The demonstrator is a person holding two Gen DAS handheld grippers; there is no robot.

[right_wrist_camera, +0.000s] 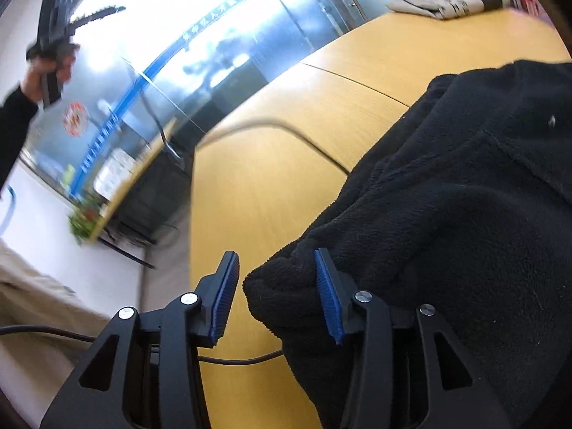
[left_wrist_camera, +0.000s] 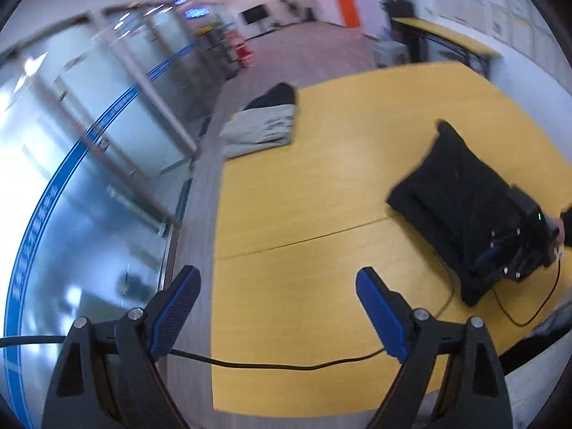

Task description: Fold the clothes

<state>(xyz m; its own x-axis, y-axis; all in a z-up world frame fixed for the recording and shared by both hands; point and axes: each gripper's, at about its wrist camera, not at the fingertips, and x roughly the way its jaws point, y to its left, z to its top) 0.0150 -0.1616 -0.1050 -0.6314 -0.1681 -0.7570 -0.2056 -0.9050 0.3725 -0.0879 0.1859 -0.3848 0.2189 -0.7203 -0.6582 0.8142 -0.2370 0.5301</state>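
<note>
A black fleece garment (left_wrist_camera: 461,193) lies folded on the yellow table (left_wrist_camera: 321,186). My left gripper (left_wrist_camera: 277,316) is open and empty, held high above the table's left edge. My right gripper (right_wrist_camera: 277,295) is open at the garment's near corner (right_wrist_camera: 286,286), with the corner between its blue pads (right_wrist_camera: 329,300). The fleece (right_wrist_camera: 464,214) fills the right side of the right wrist view. The right gripper's body also shows in the left wrist view (left_wrist_camera: 518,246) at the garment's right end. The left gripper shows raised in a hand in the right wrist view (right_wrist_camera: 53,35).
A folded grey garment (left_wrist_camera: 261,128) and a folded black one (left_wrist_camera: 275,94) sit at the table's far left corner; they also show in the right wrist view (right_wrist_camera: 439,3). Black cables (left_wrist_camera: 286,366) trail over the table. Glass walls (left_wrist_camera: 89,161) stand to the left. Another desk (left_wrist_camera: 447,35) stands behind.
</note>
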